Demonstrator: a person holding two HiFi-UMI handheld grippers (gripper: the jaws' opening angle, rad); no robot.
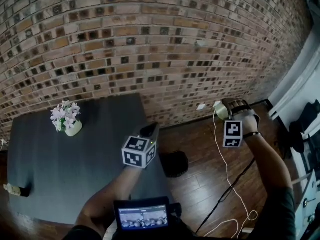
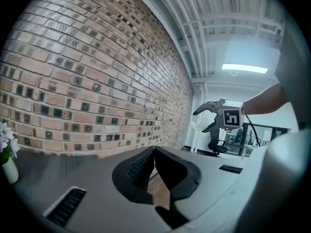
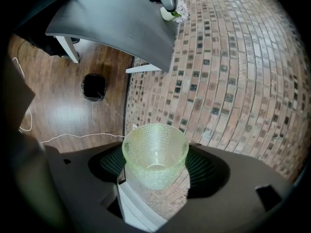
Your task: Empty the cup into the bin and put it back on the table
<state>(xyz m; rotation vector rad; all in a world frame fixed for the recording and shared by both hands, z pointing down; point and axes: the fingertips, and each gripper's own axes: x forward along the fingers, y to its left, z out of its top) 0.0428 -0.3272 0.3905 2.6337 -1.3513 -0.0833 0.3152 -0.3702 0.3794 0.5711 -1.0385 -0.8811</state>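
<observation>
Head view: I log dim, flat light over the dark table [image 1: 60,159], with the brick wall [image 1: 150,44] courses bowed by the lens. Left gripper view: I note a ceiling light panel [image 2: 244,68] blown out to glare, the room beneath it washed pale, the nearest foreground soft. Both gripper views: I record heavy fisheye curvature and black corners.
</observation>
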